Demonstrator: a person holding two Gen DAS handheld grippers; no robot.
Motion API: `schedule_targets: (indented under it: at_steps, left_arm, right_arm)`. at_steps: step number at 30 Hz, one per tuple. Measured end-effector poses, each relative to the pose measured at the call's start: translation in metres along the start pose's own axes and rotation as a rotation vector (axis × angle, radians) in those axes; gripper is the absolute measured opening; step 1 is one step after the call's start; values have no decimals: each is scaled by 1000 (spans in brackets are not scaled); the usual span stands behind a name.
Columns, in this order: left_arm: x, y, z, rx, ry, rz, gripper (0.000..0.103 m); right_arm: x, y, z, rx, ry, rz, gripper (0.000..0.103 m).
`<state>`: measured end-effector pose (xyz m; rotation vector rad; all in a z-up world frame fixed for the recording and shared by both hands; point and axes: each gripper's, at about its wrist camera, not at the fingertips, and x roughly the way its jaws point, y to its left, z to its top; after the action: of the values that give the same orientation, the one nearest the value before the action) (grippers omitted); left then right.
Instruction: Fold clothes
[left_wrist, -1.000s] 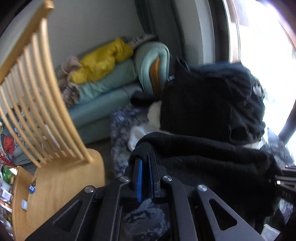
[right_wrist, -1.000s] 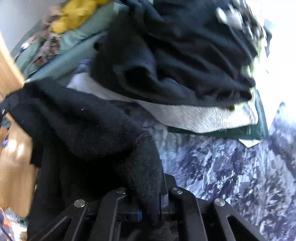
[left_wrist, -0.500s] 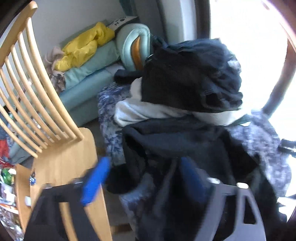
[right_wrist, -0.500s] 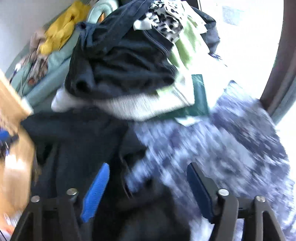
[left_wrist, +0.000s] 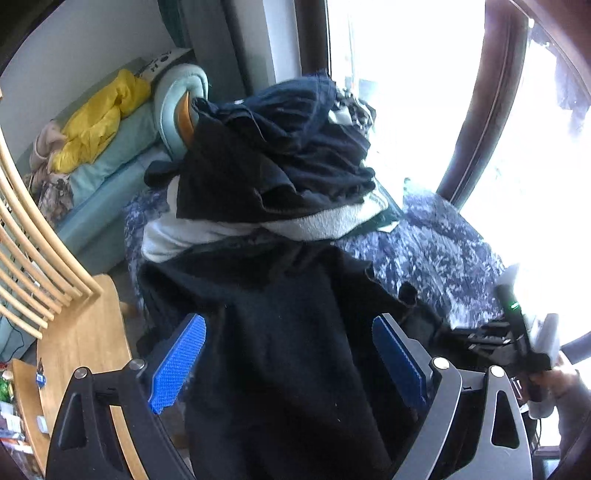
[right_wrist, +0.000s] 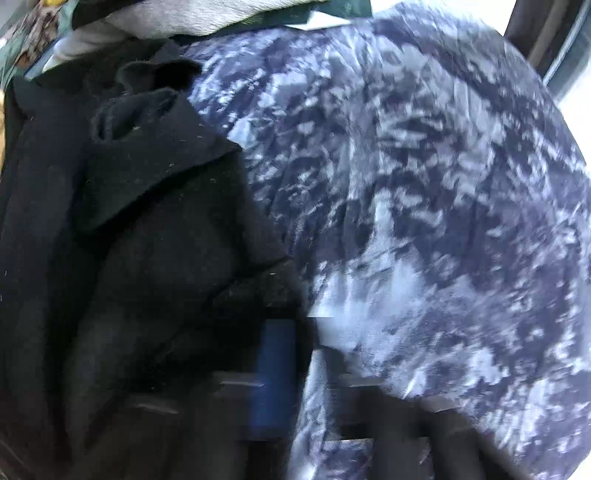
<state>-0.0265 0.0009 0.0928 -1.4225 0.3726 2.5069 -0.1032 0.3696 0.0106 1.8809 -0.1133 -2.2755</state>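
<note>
1. My left claw (left_wrist: 288, 363) now stands wide, jaws opening, blue pads apart w/ nothing pinched; a sec ago they were clamped together on the fuzzy black knit garment (left_wrist: 280, 332).
2. That garment now lies spread under & ahead of my left claw, draped over the near edge of the blue-and-white mottled bedspread (left_wrist: 436, 254). Before, it was bunched up right at the pads.
3. My right claw (right_wrist: 291, 369) is shut. Half a sec ago it gaped wide. View is blurred; pads sit at the black garment's (right_wrist: 155, 258) right edge, but can't tell if cloth is pinched.
4. Right claw's view now sits close over the bedspread (right_wrist: 443, 221); earlier it took in the whole clothes heap.
5. Heap of dark navy & white clothes (left_wrist: 288, 162) sits beyond my left claw, past the garment.
6. Light wooden spindle-back chair (left_wrist: 74, 325) to my left claw's left, as before.
</note>
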Motion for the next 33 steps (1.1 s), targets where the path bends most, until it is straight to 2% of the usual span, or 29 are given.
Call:
schedule_targets:
  at_steps: [3, 4, 6, 8, 10, 13, 14, 15, 16, 17, 19, 22, 25, 26, 27, 28, 29, 31, 33]
  left_arm:
    - [7, 3, -3, -26, 24, 15, 94]
    - [10, 6, -4, -39, 32, 30, 94]
    - [13, 12, -6, -59, 42, 59, 94]
    - [16, 17, -7, -74, 47, 89, 94]
    - [20, 20, -10, -86, 53, 100, 94]
    - [31, 19, -14, -105, 78, 64, 94]
    - [35, 18, -16, -111, 91, 43, 94]
    - [38, 17, -17, -117, 105, 22, 94]
    - [43, 14, -20, -123, 123, -4, 94]
    - [44, 11, -22, -120, 130, -18, 94]
    - [44, 4, -25, -103, 137, -44, 94]
    - [42, -5, -32, -63, 139, -44, 94]
    - [48, -15, -41, -28, 187, -65, 94]
    - [50, -18, -43, -24, 208, -79, 94]
    - [53, -20, -46, -19, 230, -94, 94]
    - [58, -24, -49, -14, 259, -110, 94]
    - [62, -27, -52, -8, 277, -113, 94]
    - [68, -35, -57, 10, 301, -106, 94]
    - [69, -38, -60, 15, 297, -95, 94]
  right_arm:
    - [-28, -10, 6, 31, -83, -31, 3]
    - [-42, -16, 10, 39, -131, -73, 0]
    - [-73, -33, 18, 67, -242, -238, 0]
    - [-101, -64, 27, 145, -300, -267, 0]
    - [-117, -94, 28, 233, -309, -159, 0]
    - [-94, -89, 17, 209, -194, 39, 9]
    - [-79, -81, 13, 170, -144, 97, 19]
    - [-64, -72, 9, 131, -99, 141, 40]
    - [-53, -62, 5, 96, -73, 150, 48]
    - [-41, -51, 1, 59, -45, 161, 51]
    - [-23, -36, -1, 16, 8, 192, 50]
    - [-4, -26, 3, 22, 61, 280, 51]
    - [5, -18, 7, 26, 87, 350, 52]
    - [6, -15, 9, 32, 83, 369, 48]
    - [5, -13, 10, 39, 75, 385, 27]
    - [4, -10, 11, 53, 63, 390, 10]
    - [1, -7, 11, 64, 53, 371, 5]
    - [-3, -1, 11, 66, 33, 292, 5]
    - [-10, 1, 14, 54, 14, 171, 5]
